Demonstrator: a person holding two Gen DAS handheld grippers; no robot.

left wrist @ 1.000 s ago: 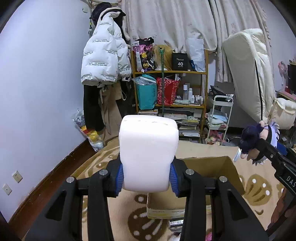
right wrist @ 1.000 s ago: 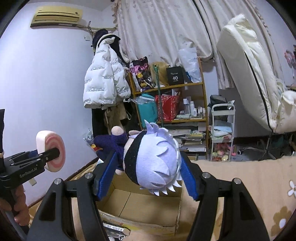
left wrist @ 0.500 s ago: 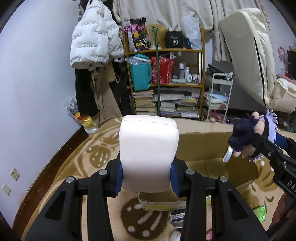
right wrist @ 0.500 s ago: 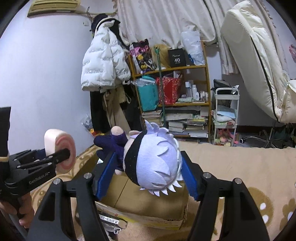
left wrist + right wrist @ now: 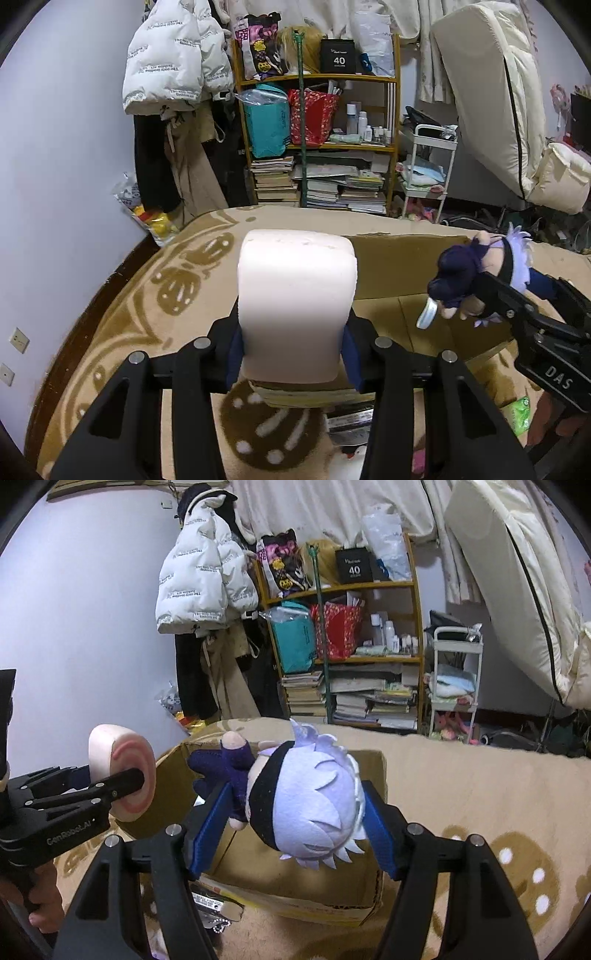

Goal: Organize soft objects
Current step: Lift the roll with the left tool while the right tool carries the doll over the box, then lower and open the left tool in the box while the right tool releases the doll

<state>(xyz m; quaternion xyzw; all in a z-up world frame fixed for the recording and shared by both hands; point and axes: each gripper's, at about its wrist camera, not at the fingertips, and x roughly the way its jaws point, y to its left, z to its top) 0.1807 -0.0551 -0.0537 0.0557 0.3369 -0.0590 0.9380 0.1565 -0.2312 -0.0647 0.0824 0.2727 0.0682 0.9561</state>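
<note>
Carpet (image 5: 122, 332): one cardboard box (image 5: 295, 882); one foam roll (image 5: 295, 306), one plush doll (image 5: 306, 805) gripped.

The left gripper (image 5: 293, 334) and right gripper (image 5: 295, 825) were each held aloft, side by side, jaws clamped on a soft load, fingers pointing forward.

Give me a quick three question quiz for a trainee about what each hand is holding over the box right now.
1. True or false: the left tongs grip a white foam block.
2. What do the right tongs hold? A) a book B) a white-haired plush doll C) a pillow
3. Fill in: both items hang above an open ____ box.

Key: 1 true; 2 B; 3 cardboard
</note>
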